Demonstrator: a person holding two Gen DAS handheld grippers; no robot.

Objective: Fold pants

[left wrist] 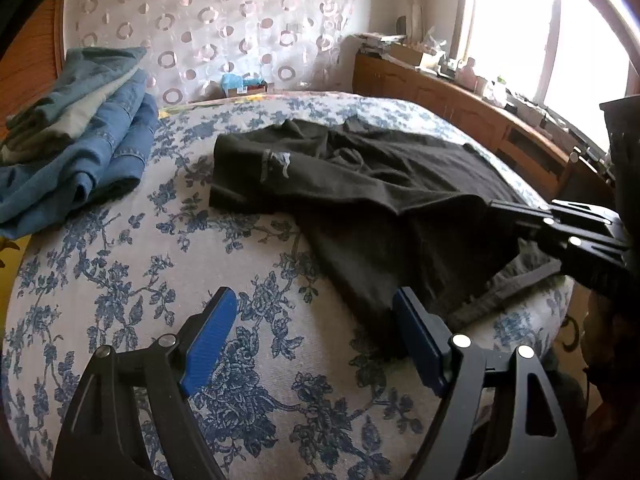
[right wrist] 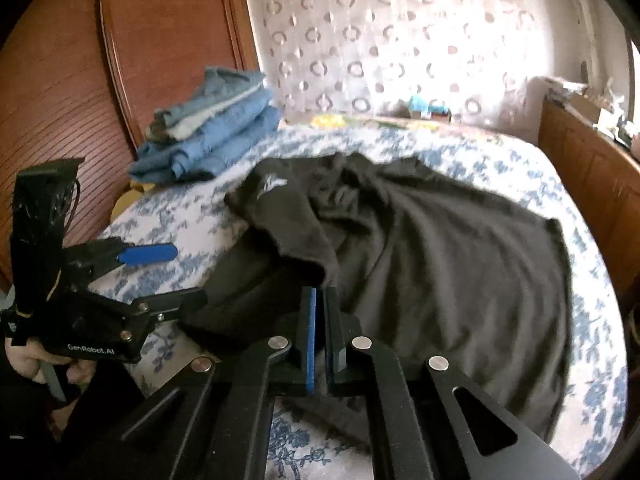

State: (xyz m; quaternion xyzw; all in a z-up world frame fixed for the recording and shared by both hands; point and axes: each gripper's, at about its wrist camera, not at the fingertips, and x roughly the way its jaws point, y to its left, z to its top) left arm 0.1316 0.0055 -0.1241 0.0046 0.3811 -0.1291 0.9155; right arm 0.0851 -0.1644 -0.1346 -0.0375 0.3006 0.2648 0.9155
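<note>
Black pants (right wrist: 420, 248) spread crumpled on the bed (left wrist: 120, 280), ahead of both tongs. Right tongs (right wrist: 320, 336) pressed together on the near edge of the cloth; left tongs (left wrist: 316, 340) spread apart, empty, just left of the fabric edge. Risk: lifting by one pinch alone could bunch the cloth further, or drag it toward the folded jeans (left wrist: 80, 136) far left

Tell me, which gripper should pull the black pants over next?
Probably the right gripper: its jaws are already shut on the black pants. The left gripper is open above the flowery bedspread, holding nothing.
</note>
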